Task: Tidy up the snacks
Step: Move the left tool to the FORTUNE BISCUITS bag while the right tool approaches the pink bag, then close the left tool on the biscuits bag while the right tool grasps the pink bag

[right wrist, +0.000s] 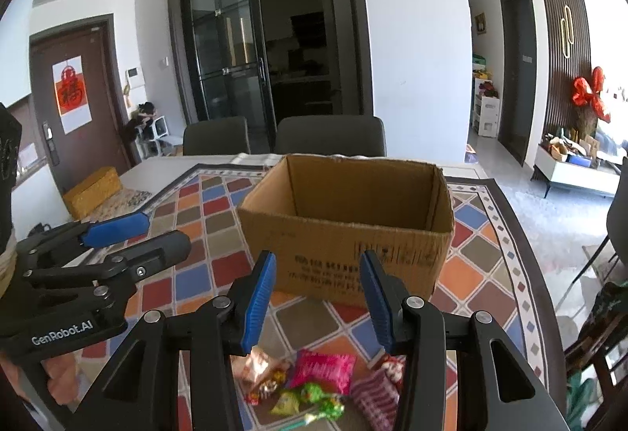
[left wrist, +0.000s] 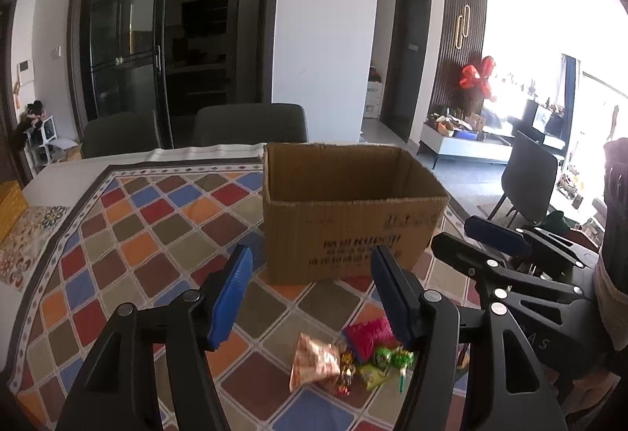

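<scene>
An open cardboard box (left wrist: 345,219) stands on the table with a patterned cloth; it also shows in the right wrist view (right wrist: 345,227). In front of it lies a small pile of snacks: a pink packet (right wrist: 324,368), an orange-white packet (left wrist: 312,360), green candies (right wrist: 318,397) and a red-white checked packet (right wrist: 375,397). My left gripper (left wrist: 314,293) is open and empty above the snacks, short of the box. My right gripper (right wrist: 316,297) is open and empty above the pile. Each gripper shows in the other's view: the right one (left wrist: 482,246) and the left one (right wrist: 157,234).
Two grey chairs (right wrist: 329,136) stand behind the table. A yellow box (right wrist: 92,191) sits at the table's far left. Another chair (left wrist: 530,179) stands on the right, beside the open floor.
</scene>
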### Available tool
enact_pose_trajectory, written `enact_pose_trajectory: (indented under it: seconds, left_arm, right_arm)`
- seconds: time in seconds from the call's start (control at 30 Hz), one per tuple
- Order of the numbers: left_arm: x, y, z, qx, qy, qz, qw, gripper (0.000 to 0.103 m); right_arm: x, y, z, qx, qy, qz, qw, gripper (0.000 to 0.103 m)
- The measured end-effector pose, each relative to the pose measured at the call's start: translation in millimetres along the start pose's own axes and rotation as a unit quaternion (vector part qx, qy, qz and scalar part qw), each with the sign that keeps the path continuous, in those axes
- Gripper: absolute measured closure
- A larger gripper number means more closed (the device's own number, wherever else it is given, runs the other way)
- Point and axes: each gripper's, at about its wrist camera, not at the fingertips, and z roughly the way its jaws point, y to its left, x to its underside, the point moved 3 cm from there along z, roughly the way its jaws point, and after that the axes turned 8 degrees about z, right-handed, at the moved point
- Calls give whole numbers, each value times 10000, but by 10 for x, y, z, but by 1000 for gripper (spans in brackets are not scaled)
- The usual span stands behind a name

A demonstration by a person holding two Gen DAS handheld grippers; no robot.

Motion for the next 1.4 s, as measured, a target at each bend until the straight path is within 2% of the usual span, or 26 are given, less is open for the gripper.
enact_pose_trajectory:
  seconds: [0.27,0.53,0.6,0.63,0.67,1.03,1.27,1.4]
  left_arm:
    - [366,-68,-83,124,168,-113,9997,39]
    - [690,-70,107,339,643,-354,9967,39]
    - [767,-61,186,410,802,-434,9950,39]
    - [800,-59,218,426,856,-453,9944,39]
    - [831,-59,256,443,913,-468,9937,39]
    - [1090,3,682,649,1424,-645,9856,39]
    - [1164,60,906,946,1576,-917,9787,39]
    - [1183,95,1008,956,1626,-1010,9768,40]
  right_arm:
    - [335,6,-85,-1,230,125,9997,57]
    - [658,6,57,-84,715,204,9972,57]
    - [736,-9,130,-81,894,250,9956,51]
    - [756,-20,157,-87,939,285,9951,47]
    - [779,-30,185,-96,983,335,9945,46]
    - [936,-145,618,86,1539,360,9874,46]
    - [962,-164,850,87,1767,329,9837,46]
    - [985,-166,992,109,1906,288,9812,46]
